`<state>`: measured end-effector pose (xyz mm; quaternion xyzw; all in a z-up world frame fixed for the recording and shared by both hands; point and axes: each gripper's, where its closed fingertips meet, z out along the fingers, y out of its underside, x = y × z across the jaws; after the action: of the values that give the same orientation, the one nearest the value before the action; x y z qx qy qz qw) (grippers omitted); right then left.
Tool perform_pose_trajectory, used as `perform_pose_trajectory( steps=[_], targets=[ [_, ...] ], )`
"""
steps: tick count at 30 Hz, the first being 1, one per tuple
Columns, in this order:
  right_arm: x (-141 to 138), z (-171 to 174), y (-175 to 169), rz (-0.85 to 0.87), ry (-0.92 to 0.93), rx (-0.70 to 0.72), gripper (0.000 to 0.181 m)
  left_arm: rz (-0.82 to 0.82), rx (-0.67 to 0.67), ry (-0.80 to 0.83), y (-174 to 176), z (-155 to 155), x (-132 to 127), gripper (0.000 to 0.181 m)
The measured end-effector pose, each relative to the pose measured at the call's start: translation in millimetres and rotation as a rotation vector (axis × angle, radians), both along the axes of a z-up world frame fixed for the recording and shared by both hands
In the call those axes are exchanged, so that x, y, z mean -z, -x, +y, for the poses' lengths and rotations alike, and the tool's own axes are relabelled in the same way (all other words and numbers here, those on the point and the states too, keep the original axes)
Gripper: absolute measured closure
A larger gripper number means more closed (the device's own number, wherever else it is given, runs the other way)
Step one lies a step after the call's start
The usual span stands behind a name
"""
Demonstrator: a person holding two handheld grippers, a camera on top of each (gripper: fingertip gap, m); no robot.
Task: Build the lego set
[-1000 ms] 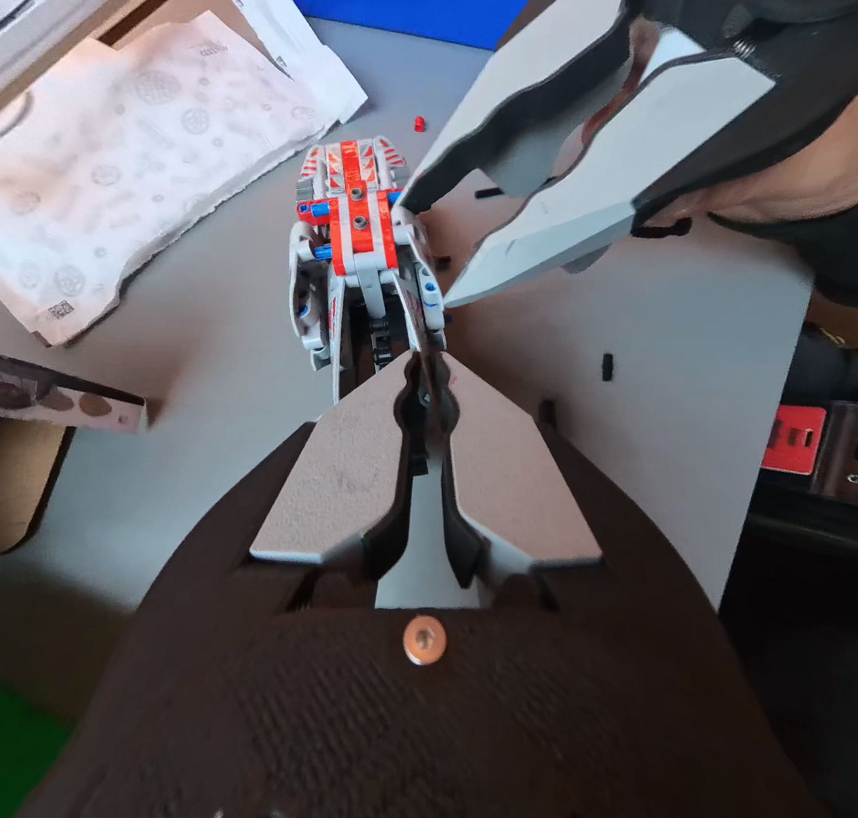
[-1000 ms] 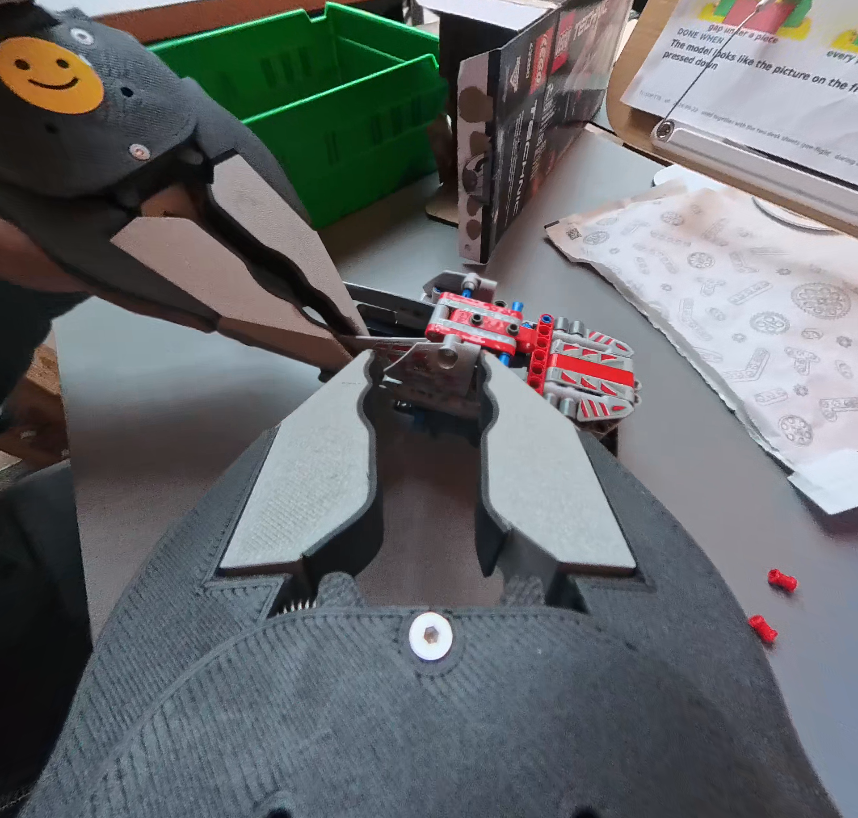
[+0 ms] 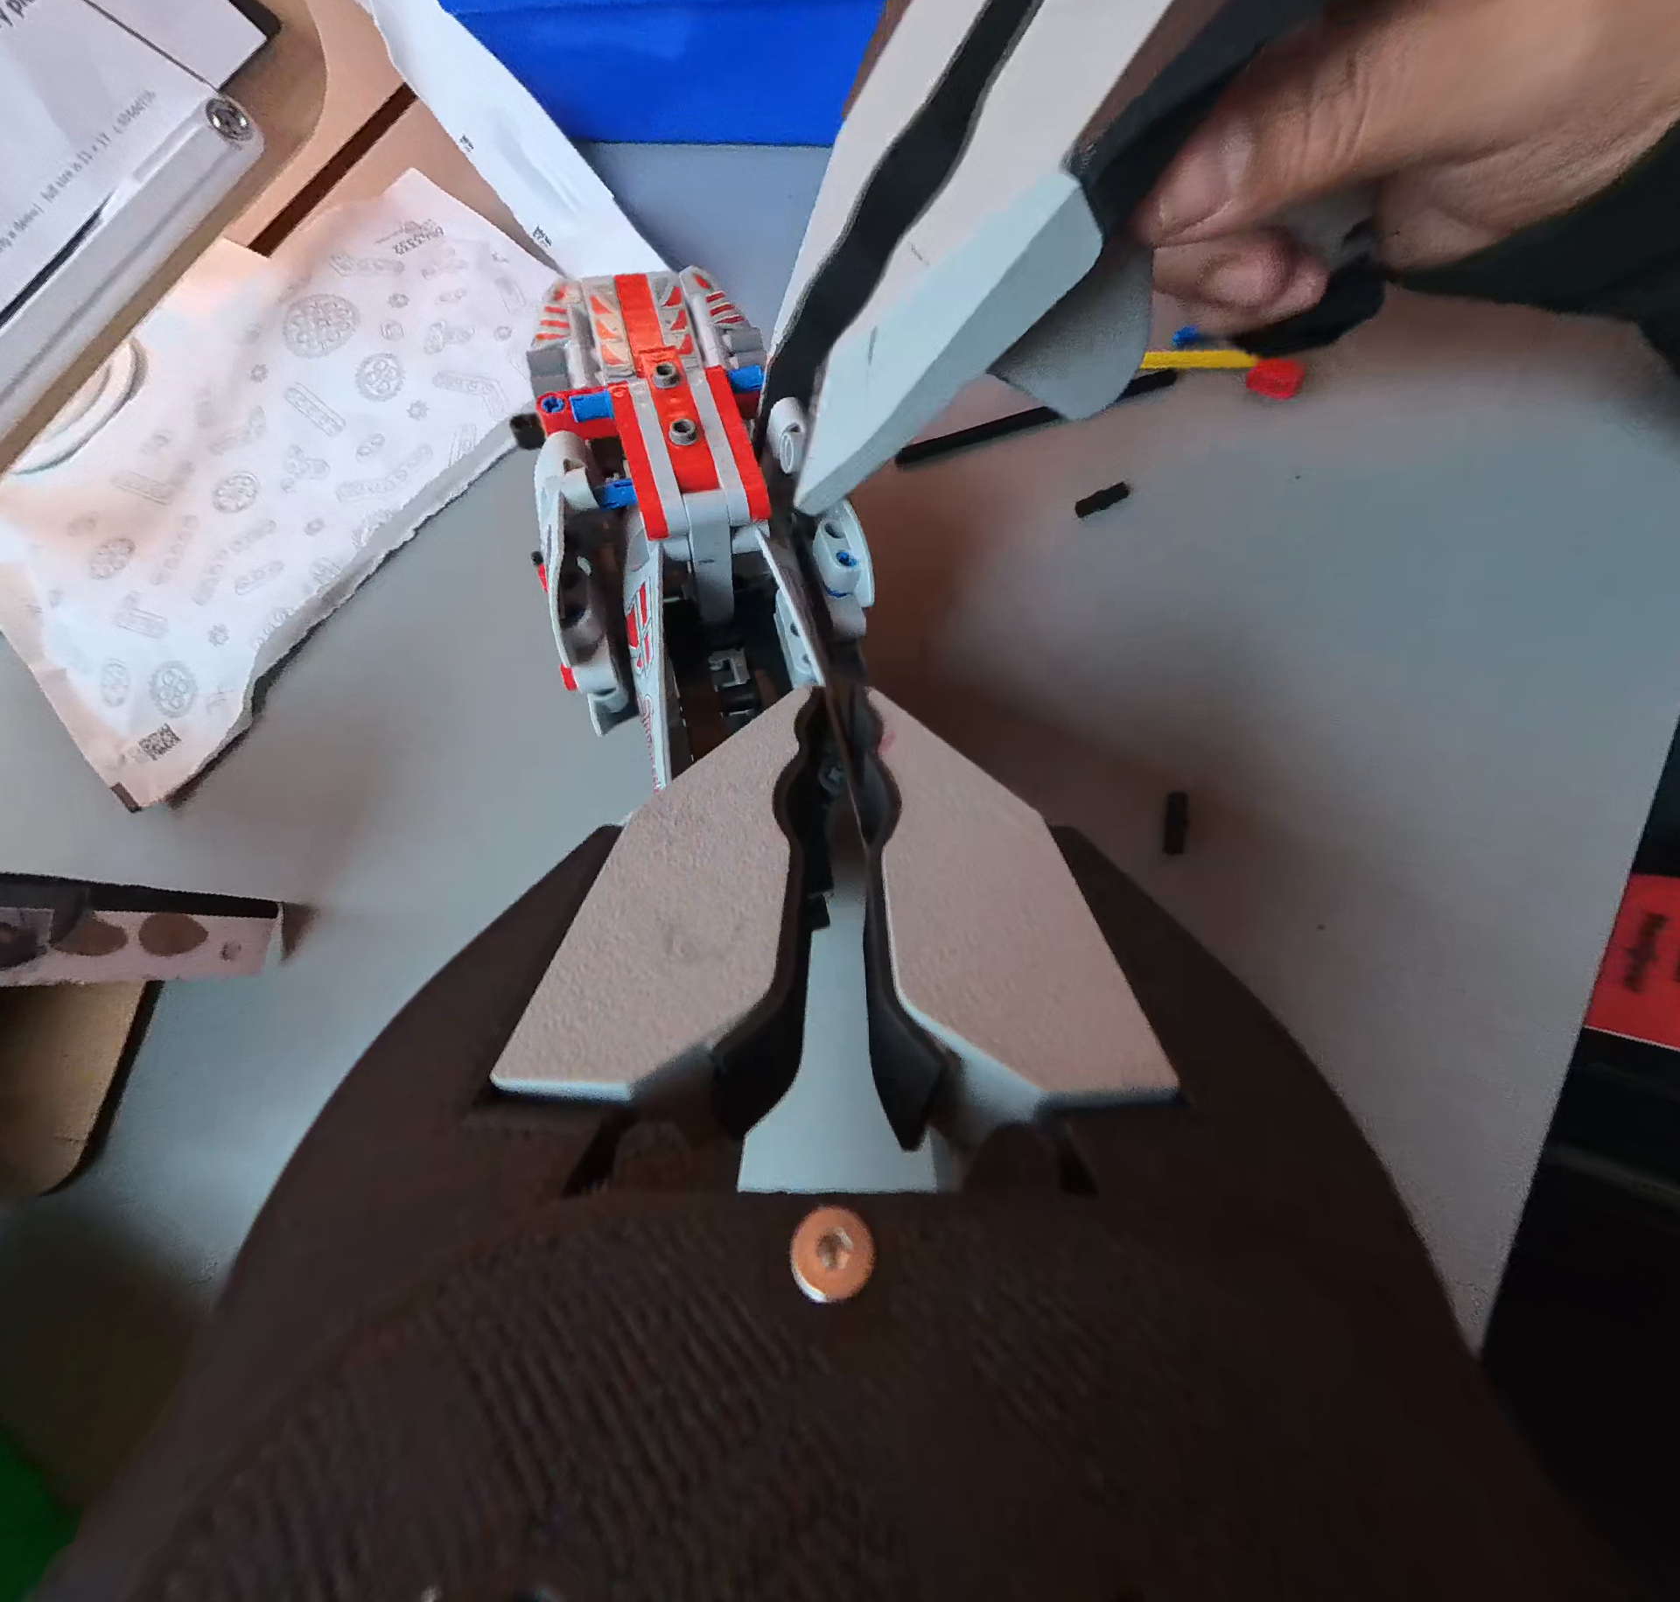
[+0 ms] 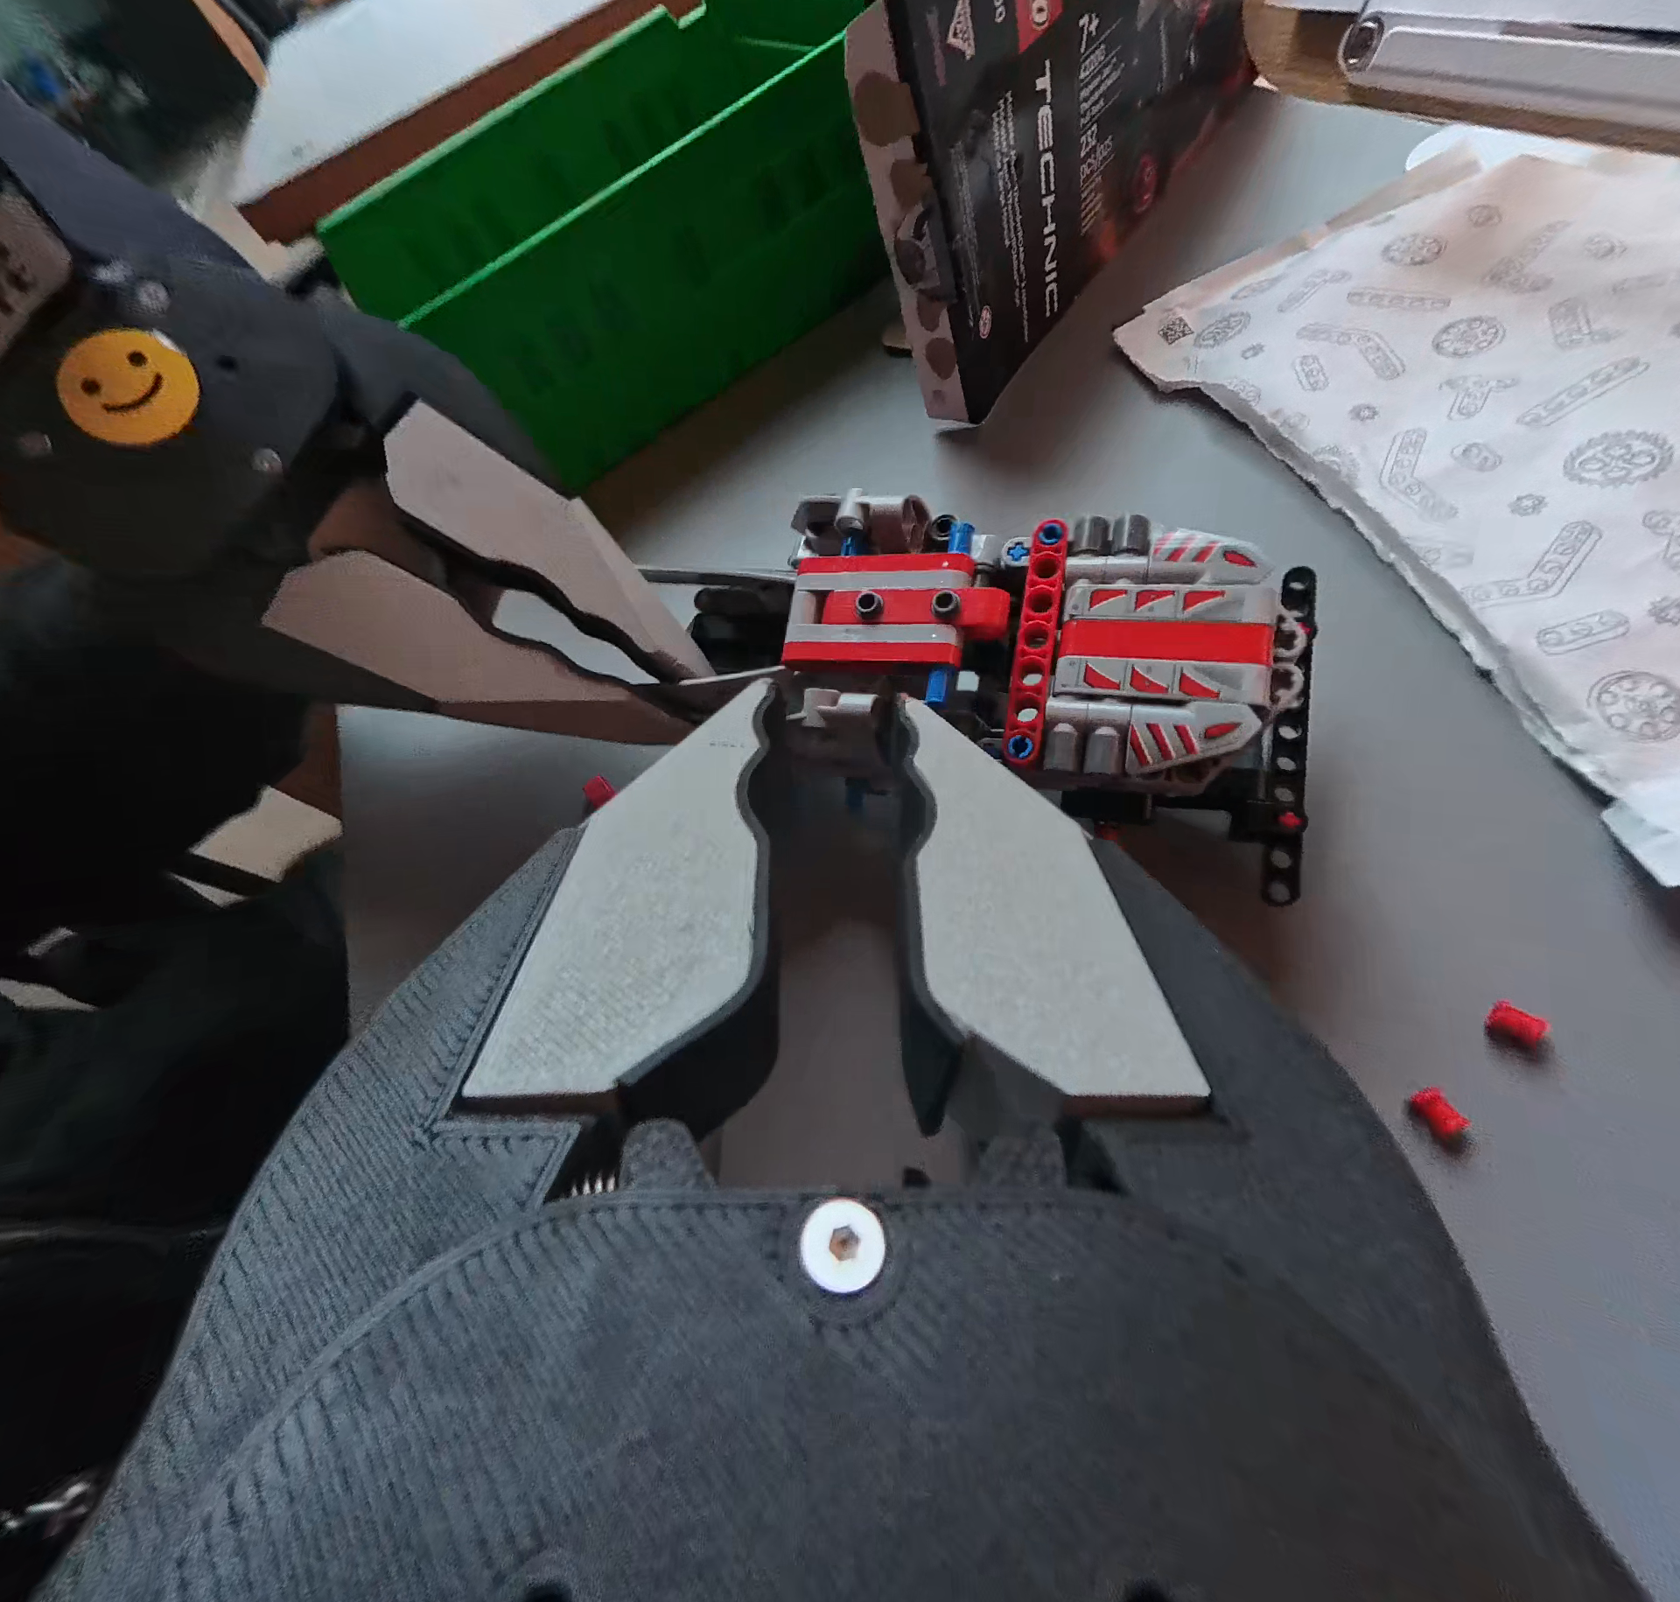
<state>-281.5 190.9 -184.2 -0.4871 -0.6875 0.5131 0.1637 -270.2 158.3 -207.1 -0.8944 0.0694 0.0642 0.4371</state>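
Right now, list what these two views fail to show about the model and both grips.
- Left wrist view: the left gripper pinches a thin panel edge; its own fingers hide the contact.
- Right wrist view: the right gripper straddles a grey part on the lego model; whether it clamps is unclear.
- Right wrist view: the model's underside is hidden by its own body.
- Left wrist view: small black pins are too small to identify.

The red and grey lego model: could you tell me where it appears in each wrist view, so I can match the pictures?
Left wrist view: lego model at centre, just beyond the left gripper, pointing away.
Right wrist view: it lies right of centre, beyond the right gripper, lengthwise across the picture.
Shared landmark: the white printed paper bag beside the model.
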Motion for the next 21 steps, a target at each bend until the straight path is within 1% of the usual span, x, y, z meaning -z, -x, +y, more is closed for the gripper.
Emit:
perform_pose_trajectory(
  steps=[2, 4, 6, 7, 8, 9, 10, 12, 14, 15, 16, 18, 19, 20, 21],
  targets=[
    [1, -2, -3, -0.013, -0.014, -0.004, 0.16, 0.041, 0.018, 0.011, 2, -2, 1, 0.179],
    [-5, -6, -9, -0.059, 0.104, -0.038, 0.154, 0.098, 0.001, 0.021, 11, -5, 0, 0.18],
    [-33, -8, -17, -0.029, 0.333, -0.105, 0.156, 0.107, -0.002, 0.045, 19, -12, 0, 0.179],
    [-46, -7, -22, -0.003, 0.406, -0.144, 0.155, 0.092, 0.027, 0.042, 17, -14, 0, 0.18],
    [-53, -8, -26, 0.02, 0.401, -0.177, 0.155, 0.082, 0.057, 0.038, 15, -15, 0, 0.179],
    [-52, -11, -30, 0.038, 0.329, -0.201, 0.154, 0.08, 0.071, 0.038, 15, -17, 0, 0.179],
    [-46, -13, -32, 0.042, 0.214, -0.209, 0.155, 0.08, 0.083, 0.041, 16, -19, 0, 0.179],
    [-31, -20, -31, 0.056, -0.057, -0.228, 0.145, 0.077, 0.122, 0.042, 15, -22, 0, 0.18],
    [-18, -22, -25, 0.074, -0.312, -0.236, 0.148, 0.085, 0.168, 0.038, 13, -25, 1, 0.18],
    [-13, -22, -20, 0.069, -0.395, -0.233, 0.153, 0.087, 0.18, 0.036, 13, -27, 1, 0.181],
    [-10, -22, -17, 0.045, -0.422, -0.233, 0.154, 0.08, 0.18, 0.036, 16, -29, 1, 0.18],
    [-10, -30, -17, -0.001, -0.353, -0.258, 0.155, 0.054, 0.155, 0.031, 22, -32, 0, 0.18],
    [-8, -31, -16, -0.014, -0.346, -0.251, 0.158, 0.038, 0.154, 0.028, 23, -34, -1, 0.181],
    [-5, -27, -14, -0.016, -0.379, -0.22, 0.163, 0.025, 0.155, 0.023, 24, -34, -1, 0.181],
    [0, -24, -11, -0.008, -0.426, -0.19, 0.163, 0.012, 0.154, 0.016, 24, -34, -2, 0.181]
  ],
)
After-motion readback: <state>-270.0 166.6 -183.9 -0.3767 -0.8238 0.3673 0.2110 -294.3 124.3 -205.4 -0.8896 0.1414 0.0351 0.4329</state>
